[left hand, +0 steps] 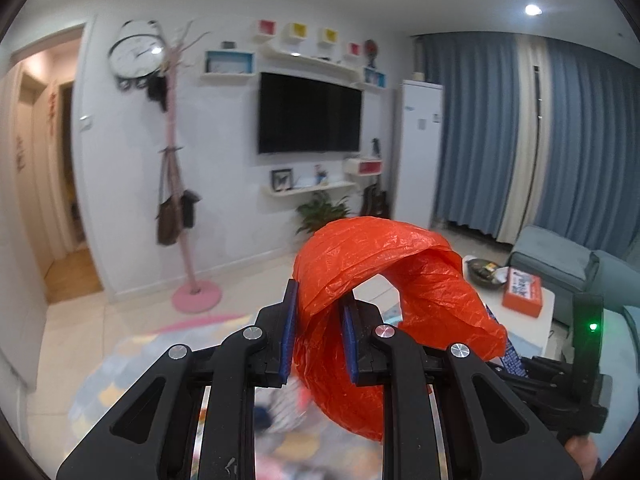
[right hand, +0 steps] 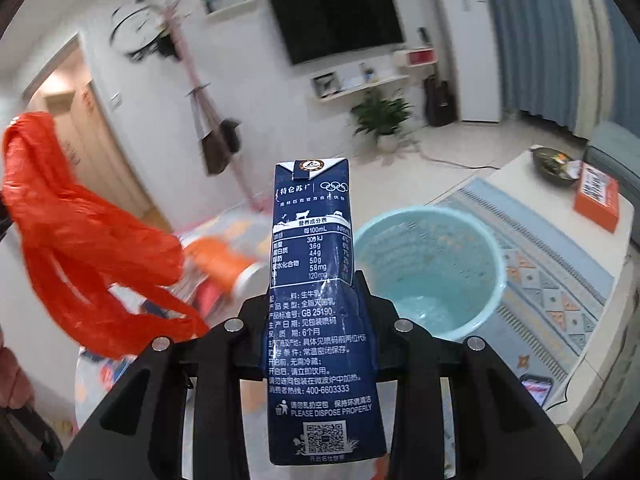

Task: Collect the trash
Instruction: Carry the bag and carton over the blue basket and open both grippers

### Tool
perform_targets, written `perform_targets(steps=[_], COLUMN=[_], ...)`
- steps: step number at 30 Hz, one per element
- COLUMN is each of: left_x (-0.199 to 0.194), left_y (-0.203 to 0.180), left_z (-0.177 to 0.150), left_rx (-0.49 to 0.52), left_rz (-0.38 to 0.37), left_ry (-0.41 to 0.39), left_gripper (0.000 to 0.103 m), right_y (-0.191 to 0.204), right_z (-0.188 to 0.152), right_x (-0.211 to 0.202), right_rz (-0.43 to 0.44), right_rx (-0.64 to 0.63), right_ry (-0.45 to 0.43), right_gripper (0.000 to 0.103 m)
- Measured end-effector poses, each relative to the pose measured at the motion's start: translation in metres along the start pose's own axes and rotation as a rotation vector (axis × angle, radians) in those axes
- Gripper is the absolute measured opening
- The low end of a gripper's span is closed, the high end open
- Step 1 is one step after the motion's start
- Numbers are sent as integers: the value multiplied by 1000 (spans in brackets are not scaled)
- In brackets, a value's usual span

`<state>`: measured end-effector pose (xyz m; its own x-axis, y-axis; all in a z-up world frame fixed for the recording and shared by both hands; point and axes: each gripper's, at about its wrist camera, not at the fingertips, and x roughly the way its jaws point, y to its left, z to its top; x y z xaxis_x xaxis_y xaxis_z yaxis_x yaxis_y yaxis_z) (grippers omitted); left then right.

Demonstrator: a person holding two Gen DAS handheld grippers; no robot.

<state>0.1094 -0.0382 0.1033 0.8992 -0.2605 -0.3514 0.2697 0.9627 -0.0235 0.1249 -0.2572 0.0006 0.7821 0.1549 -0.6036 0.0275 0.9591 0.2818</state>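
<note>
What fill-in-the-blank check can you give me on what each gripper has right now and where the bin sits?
1. The left gripper is shut on an orange ____ bag.
2. The right gripper is shut on a dark blue milk ____.
3. Past the carton, the light blue bin stands on the patterned ____.
4. The wall-mounted TV is switched ____.

Missing words: plastic; carton; rug; off

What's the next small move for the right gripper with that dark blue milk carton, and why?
Probably carry the dark blue milk carton right and forward until it is over the light blue plastic bin, then release. The right gripper is shut on it, and the bin's open mouth sits just right of it; the orange plastic bag hangs bunched.
</note>
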Motion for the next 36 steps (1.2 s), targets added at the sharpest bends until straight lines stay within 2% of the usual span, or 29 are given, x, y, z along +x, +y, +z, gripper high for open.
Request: perform_targets(steps=[3, 8, 14, 19, 22, 25, 26, 27, 28, 30, 36], left_x=[22, 85, 160, 200, 215, 218, 218, 216, 212, 208, 185], left_y=[-24, -59, -83, -89, -92, -92, -94, -94, -93, -97, -95], left_z=[4, -6, -38, -63, -70, -71, -70, -70, -69, -66, -60], left_rx=[8, -1, -28, -11, -5, 3, 9, 13, 17, 32, 31], left_rz=[-25, -51, -51, -27, 0, 3, 6, 7, 3, 0, -33], left_ry=[8, 89, 217, 298, 326, 336, 334, 327, 312, 304, 282], left_gripper=[18, 18, 18, 19, 24, 42, 52, 64, 68, 73, 75], right_y=[-29, -79, -125, -150, -155, -158, -158, -157, -158, -157, -157], right_z=[13, 20, 14, 2, 1, 2, 2, 3, 5, 7, 7], right_x=[7, 40, 90, 120, 132, 138, 139, 139, 139, 135, 115], right_rz=[-38, -90, -125, -140, -137, -139, -135, -135, -136, -140, -121], right_rx=[39, 103, 184, 233, 245, 251, 252, 252, 252, 249, 262], right_ry=[-17, -3, 79, 154, 180, 192, 193, 193, 191, 180, 154], right_gripper=[31, 31, 31, 32, 33, 33, 34, 39, 41, 42, 42])
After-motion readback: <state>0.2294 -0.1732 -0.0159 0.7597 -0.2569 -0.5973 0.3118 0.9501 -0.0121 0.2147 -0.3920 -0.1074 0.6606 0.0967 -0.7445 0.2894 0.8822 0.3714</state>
